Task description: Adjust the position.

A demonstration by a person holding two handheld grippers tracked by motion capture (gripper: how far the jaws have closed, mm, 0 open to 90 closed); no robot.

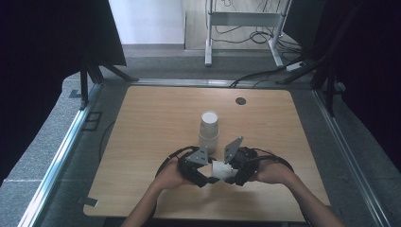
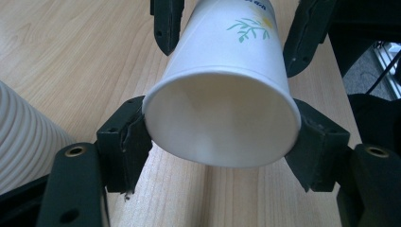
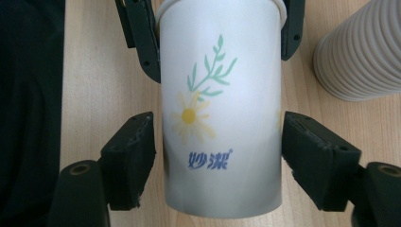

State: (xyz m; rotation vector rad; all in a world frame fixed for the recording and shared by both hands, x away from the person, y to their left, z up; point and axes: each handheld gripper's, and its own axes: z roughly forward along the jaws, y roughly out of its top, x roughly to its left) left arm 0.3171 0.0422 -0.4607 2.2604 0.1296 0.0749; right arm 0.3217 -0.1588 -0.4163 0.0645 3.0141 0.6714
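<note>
Pale wooden table (image 1: 156, 123) carries an upturned stack of ribbed cups (image 1: 208, 129) just beyond the two hands. Near the front edge a white paper cup (image 1: 221, 169) with a daisy print lies level between the grippers. The left gripper (image 1: 208, 178) pinches its rim end, while the right gripper (image 1: 229, 178) straddles its base end, pads (image 3: 135, 156) at the wall or barely off it; which cannot be told.

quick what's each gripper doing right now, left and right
Left gripper: closed on the rim end of the paper cup.
Right gripper: around the cup's base end, pads at its sides; firm grip cannot be told.
</note>
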